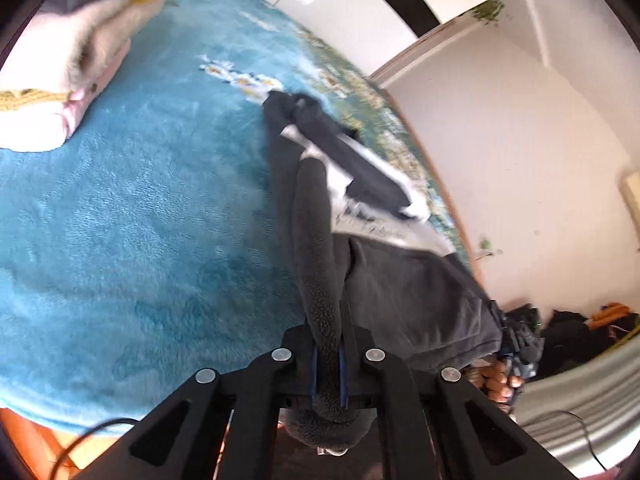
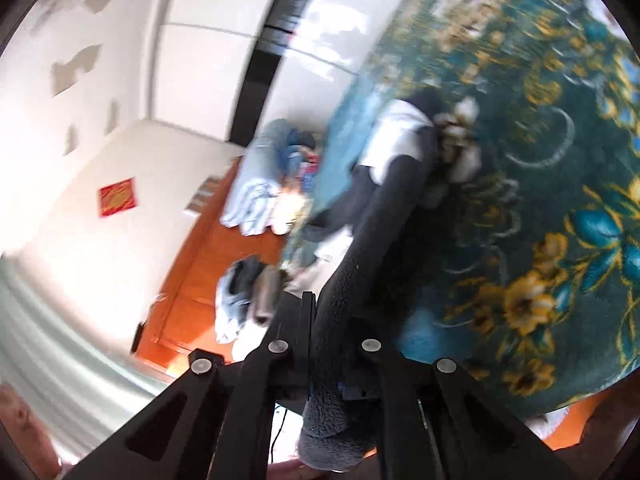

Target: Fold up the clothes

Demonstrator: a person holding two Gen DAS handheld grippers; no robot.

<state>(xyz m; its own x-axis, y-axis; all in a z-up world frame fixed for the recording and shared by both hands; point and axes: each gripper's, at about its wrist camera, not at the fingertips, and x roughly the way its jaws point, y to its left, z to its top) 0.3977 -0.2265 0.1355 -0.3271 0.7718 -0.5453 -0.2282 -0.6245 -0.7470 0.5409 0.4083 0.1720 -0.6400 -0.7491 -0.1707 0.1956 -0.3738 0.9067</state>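
A dark grey fleece garment point(image 1: 404, 292) with white panels lies partly on the blue blanket point(image 1: 132, 208) of a bed and hangs up toward both grippers. My left gripper point(image 1: 329, 344) is shut on a fold of its fleece edge, which runs between the jaws. My right gripper point(image 2: 332, 344) is shut on another fleece edge of the same garment point(image 2: 380, 216), above the floral part of the blanket point(image 2: 540, 184). The right wrist view is blurred by motion.
Folded cream and pink clothes point(image 1: 68, 76) are stacked at the bed's far left. More clothes point(image 2: 256, 196) lie on the orange floor point(image 2: 192, 280) beside the bed. White wardrobe doors point(image 1: 360, 4) and walls stand behind.
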